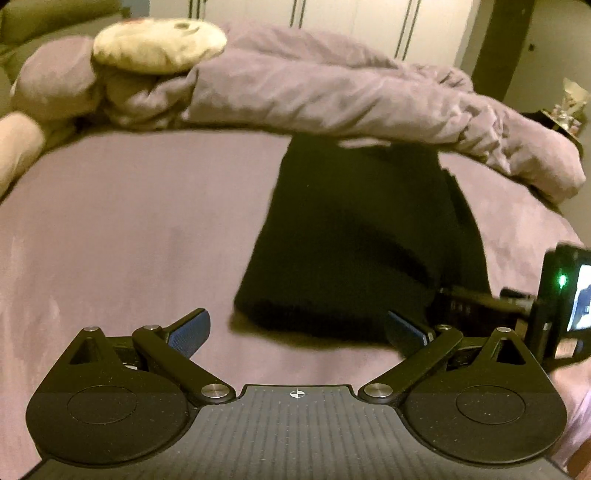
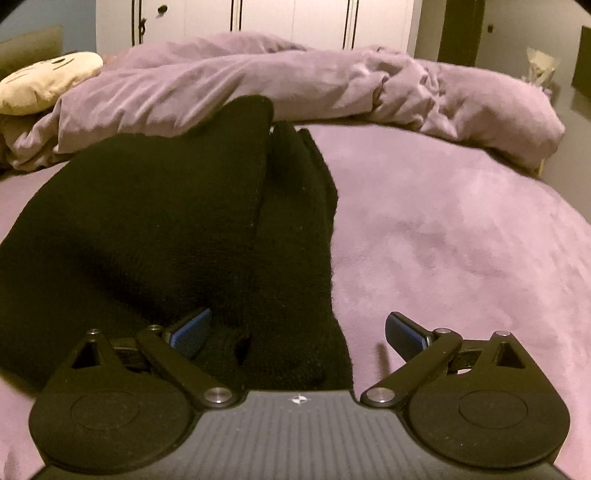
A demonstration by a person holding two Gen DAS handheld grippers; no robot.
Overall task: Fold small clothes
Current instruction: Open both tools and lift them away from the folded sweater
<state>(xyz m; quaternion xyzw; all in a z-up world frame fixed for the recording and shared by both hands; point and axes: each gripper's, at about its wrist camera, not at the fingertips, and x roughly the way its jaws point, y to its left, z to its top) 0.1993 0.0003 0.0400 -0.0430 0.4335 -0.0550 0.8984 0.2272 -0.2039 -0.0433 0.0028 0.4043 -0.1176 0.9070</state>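
Note:
A black knit garment [image 1: 354, 236] lies folded lengthwise on the purple bed sheet [image 1: 129, 240]. In the right wrist view the garment [image 2: 166, 229] fills the left and middle, with one folded layer lying over another. My left gripper [image 1: 297, 328] is open and empty, just short of the garment's near edge. My right gripper [image 2: 297, 332] is open and empty, low over the garment's near right corner; its left fingertip [image 2: 194, 332] is above the cloth, its right one over the sheet. The right gripper's camera body [image 1: 561, 295] shows at the right edge of the left wrist view.
A crumpled purple duvet [image 2: 295, 81] lies along the far side of the bed. A cream plush toy [image 1: 159, 44] rests on the duvet at the far left. White wardrobe doors [image 2: 258, 18] stand behind. The bed's right edge [image 2: 546, 166] drops to a dark floor.

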